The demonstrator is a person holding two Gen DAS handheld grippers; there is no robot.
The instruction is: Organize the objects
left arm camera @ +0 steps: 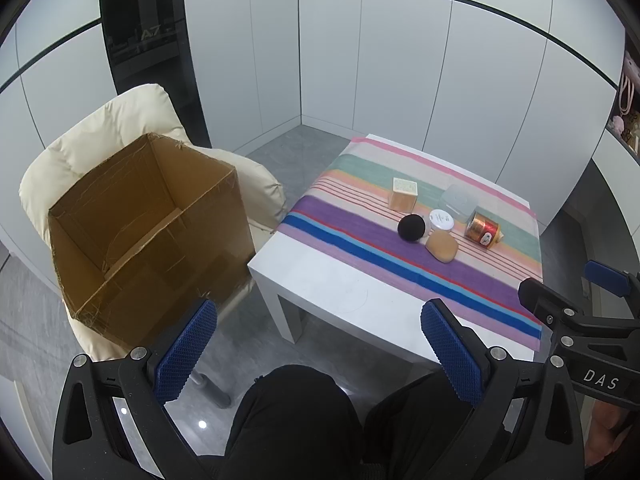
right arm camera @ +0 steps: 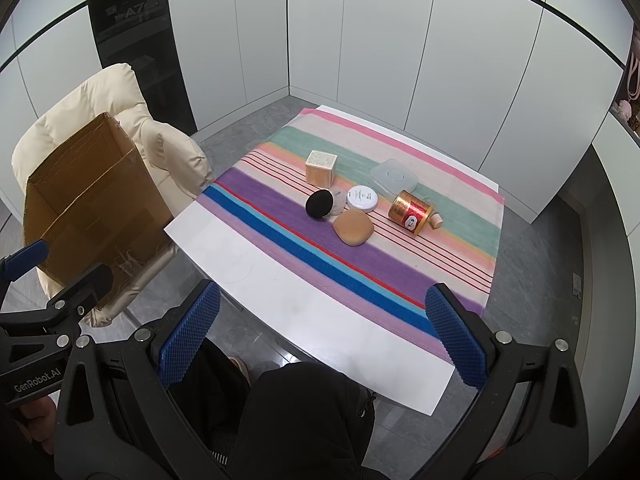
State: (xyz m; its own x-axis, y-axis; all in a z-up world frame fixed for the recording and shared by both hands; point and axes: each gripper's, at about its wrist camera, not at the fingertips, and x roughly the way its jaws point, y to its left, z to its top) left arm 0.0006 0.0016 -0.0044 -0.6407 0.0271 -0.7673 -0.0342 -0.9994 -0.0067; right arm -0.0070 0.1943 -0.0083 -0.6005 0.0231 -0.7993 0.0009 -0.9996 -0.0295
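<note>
On a white table [right arm camera: 280, 280] with a striped cloth [right arm camera: 460, 216] lie a small beige cube box [right arm camera: 320, 168], a black round puff [right arm camera: 319, 205], a white round jar [right arm camera: 362, 198], a tan pebble-shaped case [right arm camera: 354, 227], a gold and red tin [right arm camera: 410, 211] on its side and a clear plastic lidded box [right arm camera: 394, 179]. The same group shows in the left wrist view: cube box [left arm camera: 403, 194], puff [left arm camera: 412, 229], tin [left arm camera: 483, 229]. My left gripper [left arm camera: 318, 344] and right gripper [right arm camera: 322, 332] both stand open and empty, well short of the objects, above the person's knees.
An open, empty cardboard box [left arm camera: 148, 232] rests on a cream padded chair [left arm camera: 80, 148] left of the table. White panelled walls close the corner behind. The person's dark-clad legs [right arm camera: 304, 412] sit at the table's near edge. The right gripper's body [left arm camera: 580, 320] shows in the left wrist view.
</note>
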